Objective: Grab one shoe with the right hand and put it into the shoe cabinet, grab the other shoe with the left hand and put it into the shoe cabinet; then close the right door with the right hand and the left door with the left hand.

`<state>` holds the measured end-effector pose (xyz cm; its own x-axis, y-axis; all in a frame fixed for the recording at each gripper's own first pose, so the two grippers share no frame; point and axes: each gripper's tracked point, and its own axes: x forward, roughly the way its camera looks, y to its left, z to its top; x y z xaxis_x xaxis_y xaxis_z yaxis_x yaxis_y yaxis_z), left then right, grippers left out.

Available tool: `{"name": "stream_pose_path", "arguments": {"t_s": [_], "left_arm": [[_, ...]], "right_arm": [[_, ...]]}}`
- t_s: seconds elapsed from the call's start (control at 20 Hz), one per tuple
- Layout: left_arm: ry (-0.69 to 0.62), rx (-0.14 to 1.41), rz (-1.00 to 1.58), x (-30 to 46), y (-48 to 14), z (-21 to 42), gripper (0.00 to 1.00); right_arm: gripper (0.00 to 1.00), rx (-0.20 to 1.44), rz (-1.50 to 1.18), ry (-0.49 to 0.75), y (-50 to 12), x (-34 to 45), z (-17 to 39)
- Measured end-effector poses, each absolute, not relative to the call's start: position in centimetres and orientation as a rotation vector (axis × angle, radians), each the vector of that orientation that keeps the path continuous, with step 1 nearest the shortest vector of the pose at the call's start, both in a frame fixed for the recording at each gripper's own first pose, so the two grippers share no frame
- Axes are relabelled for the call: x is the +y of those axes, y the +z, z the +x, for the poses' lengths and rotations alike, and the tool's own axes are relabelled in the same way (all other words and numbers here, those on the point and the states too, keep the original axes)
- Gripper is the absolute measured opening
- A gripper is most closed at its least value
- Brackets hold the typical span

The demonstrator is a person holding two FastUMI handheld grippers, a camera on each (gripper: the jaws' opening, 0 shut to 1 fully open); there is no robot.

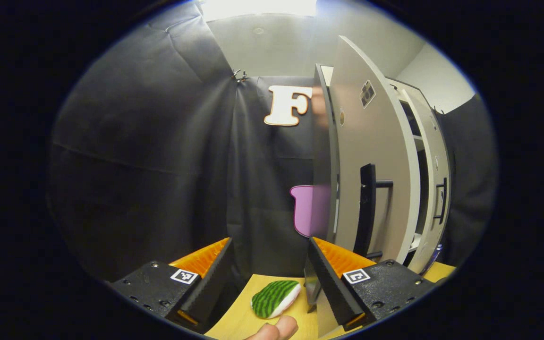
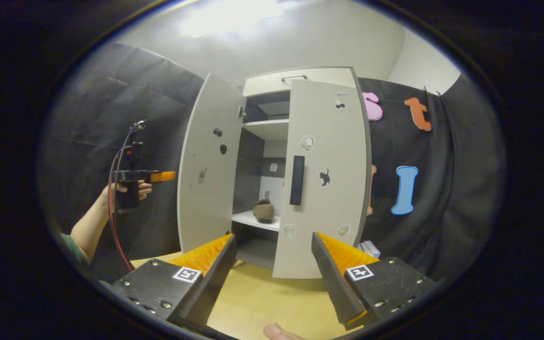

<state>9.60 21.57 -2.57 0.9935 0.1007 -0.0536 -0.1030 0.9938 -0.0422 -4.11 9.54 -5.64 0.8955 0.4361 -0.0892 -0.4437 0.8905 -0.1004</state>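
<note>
**Grey laminate doors, both ajar, both grippers empty**

Grey panel board, rigid and smooth: that is what I handle next. My right gripper has its jaws spread wide with nothing between them, hovering over the desk in front of the shoe cabinet. My left gripper is likewise spread and empty, beside the outer face of the left door; in the right gripper view it is seen held by a hand, level with that door.

One brown shoe sits on the cabinet's middle shelf. The second I cannot see; the right door screens that half.

Judgement: doors are light, stiff, hinge freely. The bare face is slippery for a pinch. The dark bar handle gives a grip, or push flat near the free edge.

A green-striped item lies on the desk near the left jaws.
</note>
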Motion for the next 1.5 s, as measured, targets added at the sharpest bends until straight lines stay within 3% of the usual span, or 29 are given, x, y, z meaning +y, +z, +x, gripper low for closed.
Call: {"name": "stream_pose_path", "arguments": {"t_s": [0.15, 0.45, 0.7, 0.9, 1.0, 1.2, 1.25, 1.35, 1.4, 1.5], "left_arm": [[0.053, 0.123, -0.032, 18.6, -3.7, 10.2, 0.94], [0.115, 0.141, 0.041, 18.6, -2.3, 9.8, 0.9], [0.034, 0.154, 0.02, 16.1, -2.2, 10.1, 0.9], [-0.052, 0.157, -0.056, 12.3, -2.7, 10.1, 0.9], [-0.075, 0.162, -0.104, 10.4, -2.9, 10.6, 0.9], [-0.083, 0.185, -0.171, 7.6, -3.1, 12.1, 0.9], [-0.09, 0.179, -0.16, 6.8, -3.2, 12.6, 0.95], [-0.095, 0.177, -0.132, 5.2, -3.5, 12.6, 0.9], [-0.093, 0.177, -0.125, 4.4, -3.8, 12.6, 0.95], [-0.083, 0.184, -0.099, 3.4, -4.2, 12.6, 0.95]], "right_arm": [[0.96, 0.05, -0.105, 0.488, -6.4, 10.4, -5.3], [0.96, 0.074, -0.009, 0.5, -7.8, 10.7, -5.9], [0.94, 0.048, 0.015, 0.423, -7.4, 9.1, -5.2], [0.99, 0.005, 0.018, 0.272, -6.6, 6.4, -4.2], [0.96, 0.007, 0.049, 0.22, -7.2, 5.7, -4.0], [0.96, 0.039, 0.081, 0.169, -7.6, 4.9, -3.6], [0.96, 0.036, 0.066, 0.158, -7.3, 4.5, -3.7], [0.94, 0.012, 0.033, 0.117, -6.7, 3.5, -3.7], [0.97, 0.005, 0.018, 0.091, -6.5, 3.0, -3.8], [0.93, -0.007, -0.005, 0.055, -6.4, 2.4, -4.2]]}}
